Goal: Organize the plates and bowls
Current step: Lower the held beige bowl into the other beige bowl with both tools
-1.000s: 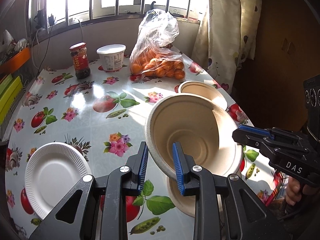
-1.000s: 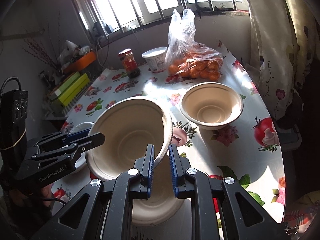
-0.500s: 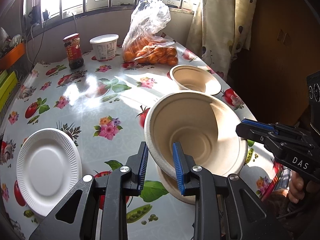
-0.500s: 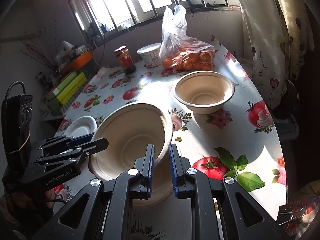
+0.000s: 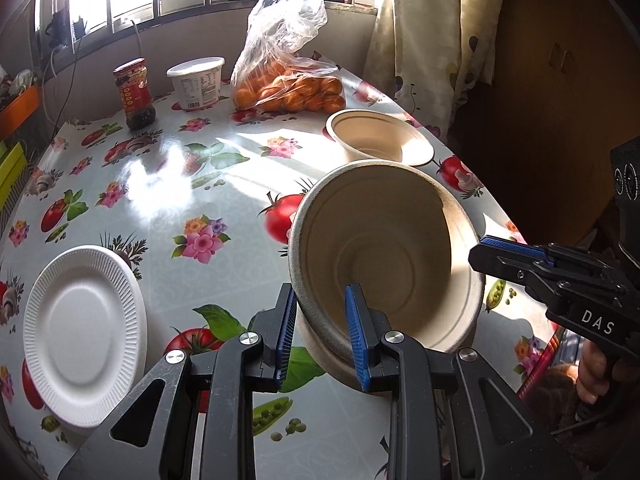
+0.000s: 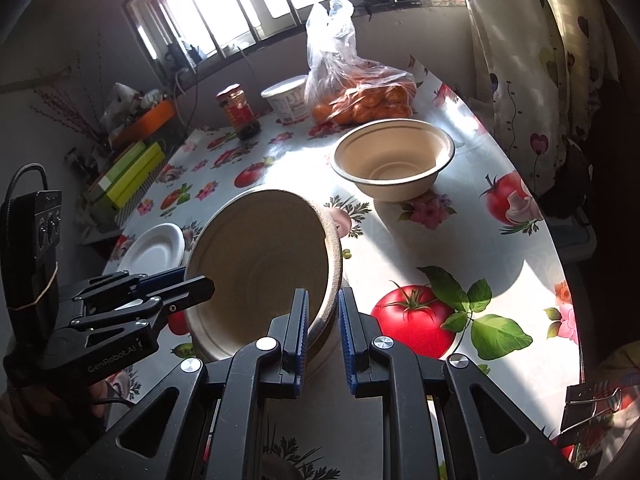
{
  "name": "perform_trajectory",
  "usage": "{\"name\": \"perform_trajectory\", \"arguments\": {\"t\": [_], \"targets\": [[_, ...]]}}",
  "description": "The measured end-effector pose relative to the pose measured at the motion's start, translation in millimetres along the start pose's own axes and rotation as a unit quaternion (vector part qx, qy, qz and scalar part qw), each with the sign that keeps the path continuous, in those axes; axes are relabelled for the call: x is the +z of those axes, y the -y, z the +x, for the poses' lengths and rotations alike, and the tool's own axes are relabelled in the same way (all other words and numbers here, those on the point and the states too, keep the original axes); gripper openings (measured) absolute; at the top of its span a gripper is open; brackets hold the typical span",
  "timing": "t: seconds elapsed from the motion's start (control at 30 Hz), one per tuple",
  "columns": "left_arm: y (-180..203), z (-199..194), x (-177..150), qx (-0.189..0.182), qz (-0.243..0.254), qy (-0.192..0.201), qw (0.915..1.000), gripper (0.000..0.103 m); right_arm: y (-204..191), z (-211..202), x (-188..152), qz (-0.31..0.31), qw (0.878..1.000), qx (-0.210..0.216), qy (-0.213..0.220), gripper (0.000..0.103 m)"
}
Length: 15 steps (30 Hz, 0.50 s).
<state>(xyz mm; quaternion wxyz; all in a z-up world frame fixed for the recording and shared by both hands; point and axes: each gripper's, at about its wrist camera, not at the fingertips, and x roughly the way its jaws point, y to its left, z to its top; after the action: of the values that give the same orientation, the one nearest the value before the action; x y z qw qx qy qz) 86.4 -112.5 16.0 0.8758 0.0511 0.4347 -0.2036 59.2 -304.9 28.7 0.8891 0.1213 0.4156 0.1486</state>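
Note:
Both grippers hold one beige paper bowl (image 5: 384, 256) (image 6: 260, 264) tilted above the table. My left gripper (image 5: 320, 308) is shut on its near rim; from the right wrist view it (image 6: 176, 284) reaches in at the bowl's left edge. My right gripper (image 6: 323, 308) is shut on the opposite rim and shows at the right (image 5: 500, 252). Just beneath the held bowl sits another beige bowl (image 5: 324, 360), mostly hidden; contact between them is unclear. A third beige bowl (image 5: 380, 140) (image 6: 392, 160) stands farther back. To the left lies a white paper plate (image 5: 80, 332) (image 6: 154, 246).
At the back stand a bag of oranges (image 5: 288, 84), a white tub (image 5: 196, 82) and a dark jar (image 5: 134, 94). The flowered tablecloth (image 5: 192, 184) ends close on the right, near a curtain (image 5: 424, 40). Green boxes (image 6: 124, 176) lie off the left side.
Both grippers have sunk with the tilted bowl, bringing it lower over the bowl underneath. Neither grip changed.

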Motion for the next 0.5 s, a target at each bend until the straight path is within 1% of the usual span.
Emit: {"name": "perform_trajectory", "arguments": {"t": [0.23,0.5], "targets": [[0.5,6.1,-2.8,0.004,0.001,-0.012,0.9999,0.026,0.6,3.0,-3.5,0.002,1.000,-0.001,-0.005,0.016],[0.4,9.4,-3.5,0.006,0.001,-0.016,0.9999,0.026,1.4,4.8,-4.6,0.002,1.000,-0.002,-0.006,0.016]]}}
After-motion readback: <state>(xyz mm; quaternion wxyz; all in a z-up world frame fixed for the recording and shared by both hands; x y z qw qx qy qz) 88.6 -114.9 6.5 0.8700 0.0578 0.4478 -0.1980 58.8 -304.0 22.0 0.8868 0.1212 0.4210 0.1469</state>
